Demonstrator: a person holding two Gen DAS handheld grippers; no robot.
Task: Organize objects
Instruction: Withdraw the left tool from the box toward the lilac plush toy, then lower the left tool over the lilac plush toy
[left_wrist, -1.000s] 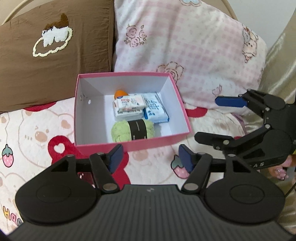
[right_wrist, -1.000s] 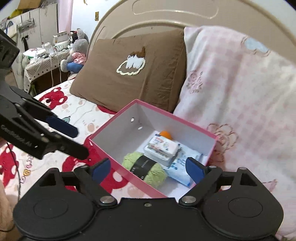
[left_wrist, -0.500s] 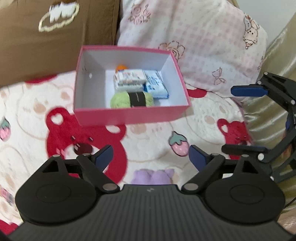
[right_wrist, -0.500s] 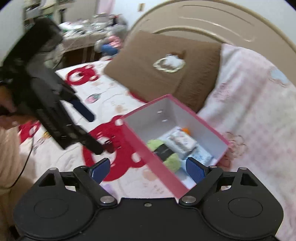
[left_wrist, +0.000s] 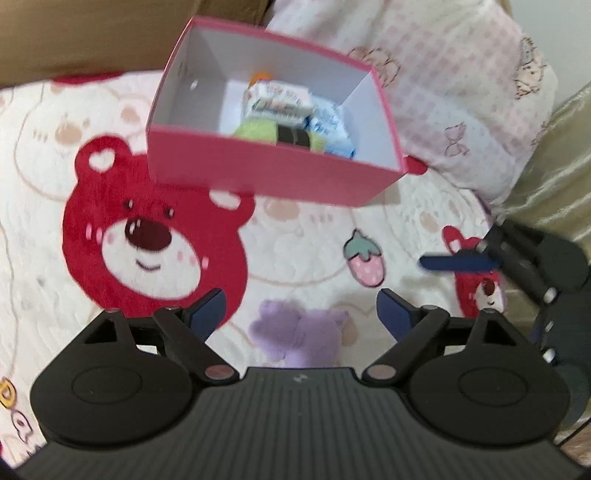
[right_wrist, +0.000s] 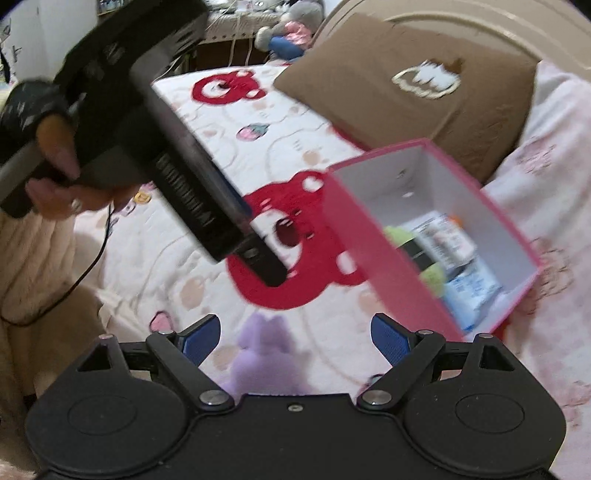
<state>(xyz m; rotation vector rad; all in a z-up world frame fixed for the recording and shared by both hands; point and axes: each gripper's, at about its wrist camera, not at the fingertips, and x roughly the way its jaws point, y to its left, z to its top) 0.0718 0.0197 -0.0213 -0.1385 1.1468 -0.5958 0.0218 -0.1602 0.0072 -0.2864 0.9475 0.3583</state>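
A bear-print bedspread (left_wrist: 155, 236) is lying under both tongs, with a purple plush toy (left_wrist: 295, 332) sitting just ahead of the left gripper (left_wrist: 299, 314), between its wide, empty jaws. The right gripper (right_wrist: 295, 334) is also gaping empty just before it; being soft and light, it looks best pinched across the body, then carried to the pink box (left_wrist: 266, 173) further ahead.

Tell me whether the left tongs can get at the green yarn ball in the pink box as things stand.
Probably yes: the pink box is open-topped, the green yarn ball lies just behind its near wall, and the open left tongs hold nothing.
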